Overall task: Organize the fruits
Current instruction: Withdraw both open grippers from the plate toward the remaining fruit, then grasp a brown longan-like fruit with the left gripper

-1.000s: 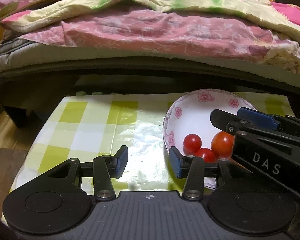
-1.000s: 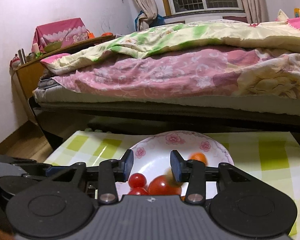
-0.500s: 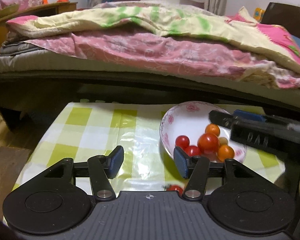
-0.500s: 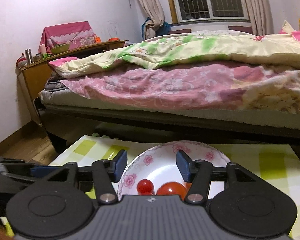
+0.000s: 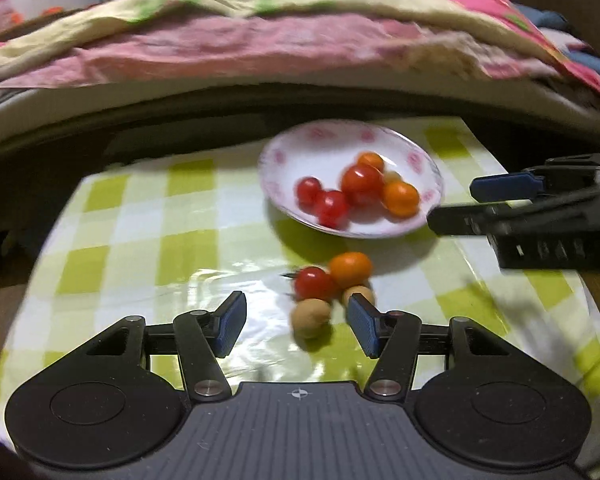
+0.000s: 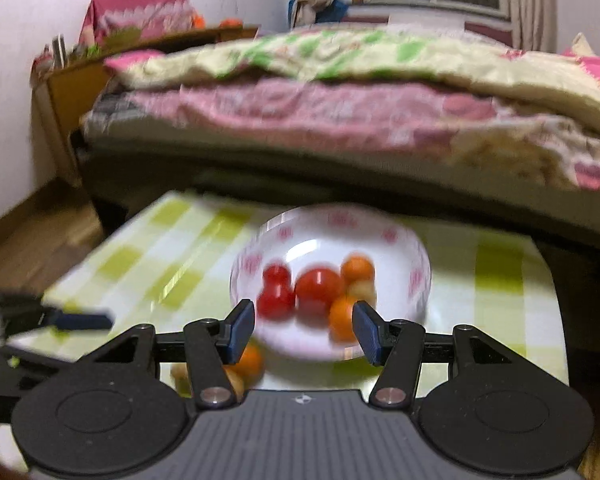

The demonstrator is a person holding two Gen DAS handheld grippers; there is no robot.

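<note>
A white plate with pink flowers (image 5: pixel 320 148) holds several red and orange tomatoes and a tan fruit. In front of it, loose on the checked cloth, lie a red tomato (image 5: pixel 314 283), an orange fruit (image 5: pixel 350 269) and two tan fruits (image 5: pixel 311 318). My left gripper (image 5: pixel 296 322) hovers open over that cluster, the nearer tan fruit lying between its pads untouched. My right gripper (image 5: pixel 476 204) is to the right of the plate. In the blurred right wrist view it (image 6: pixel 304 328) is open and empty before the plate (image 6: pixel 400 264), with the orange fruit (image 6: pixel 250 362) under its left finger.
The green and white checked tablecloth (image 5: pixel 140 240) covers a low table. A bed with pink and yellow quilts (image 5: pixel 260 40) runs close along the far edge. A wooden cabinet (image 6: pixel 72 88) stands at the back left, above wooden floor (image 6: pixel 28 224).
Both grippers have drawn back from the plate and their jaws stand wider. The loose fruits have come into the left wrist view. The right gripper has left the plate and now lies to its right.
</note>
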